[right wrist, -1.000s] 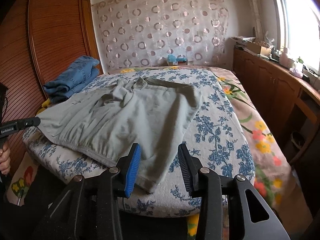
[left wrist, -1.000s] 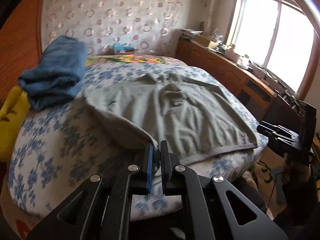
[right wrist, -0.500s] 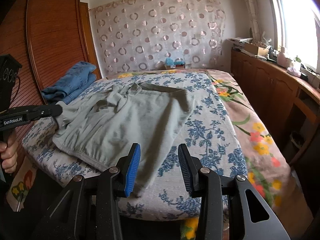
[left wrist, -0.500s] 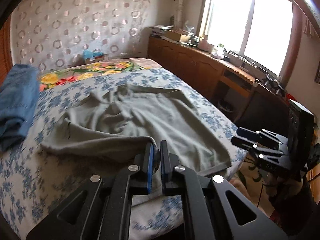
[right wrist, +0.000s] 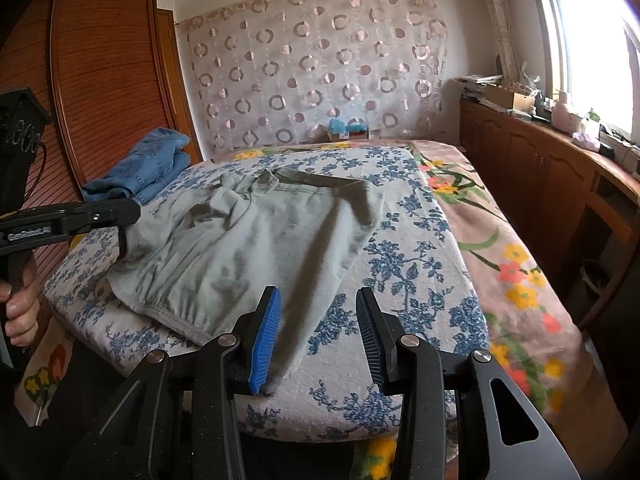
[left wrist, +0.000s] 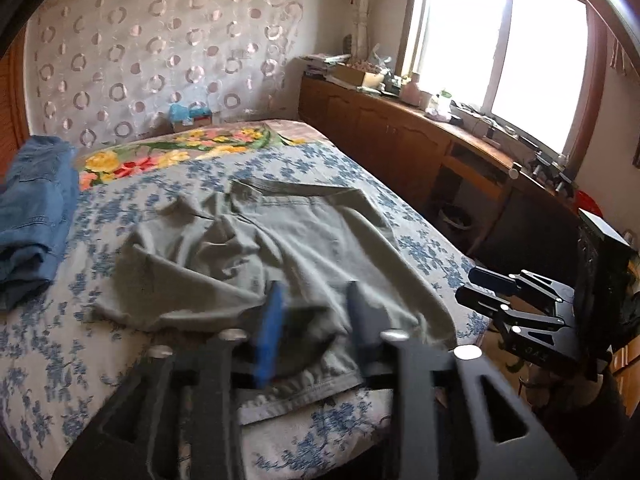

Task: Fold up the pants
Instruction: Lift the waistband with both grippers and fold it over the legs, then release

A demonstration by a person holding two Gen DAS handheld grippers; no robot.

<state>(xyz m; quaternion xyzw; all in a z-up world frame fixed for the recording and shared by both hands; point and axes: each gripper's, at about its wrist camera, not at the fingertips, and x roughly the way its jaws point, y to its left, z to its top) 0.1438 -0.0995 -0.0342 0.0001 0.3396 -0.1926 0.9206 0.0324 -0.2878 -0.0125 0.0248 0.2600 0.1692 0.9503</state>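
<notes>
Grey-green pants (left wrist: 280,256) lie folded and rumpled on the bed, also in the right wrist view (right wrist: 248,248). My left gripper (left wrist: 314,320) is open just above the pants' near elastic edge, holding nothing; it shows from the side in the right wrist view (right wrist: 128,210) at the pants' left corner. My right gripper (right wrist: 318,332) is open and empty over the pants' near corner at the bed's front edge; it shows in the left wrist view (left wrist: 476,292) off the bed's right side.
The bed has a blue-flowered sheet (right wrist: 400,264). Folded blue jeans (left wrist: 32,216) lie at the bed's left. A wooden sideboard (left wrist: 420,148) with clutter runs under the window on the right. A wooden wardrobe (right wrist: 104,80) stands on the left.
My left gripper carried the pants' edge across toward the right, then opened and let it go. The pants now lie folded narrower. My right gripper stayed open.
</notes>
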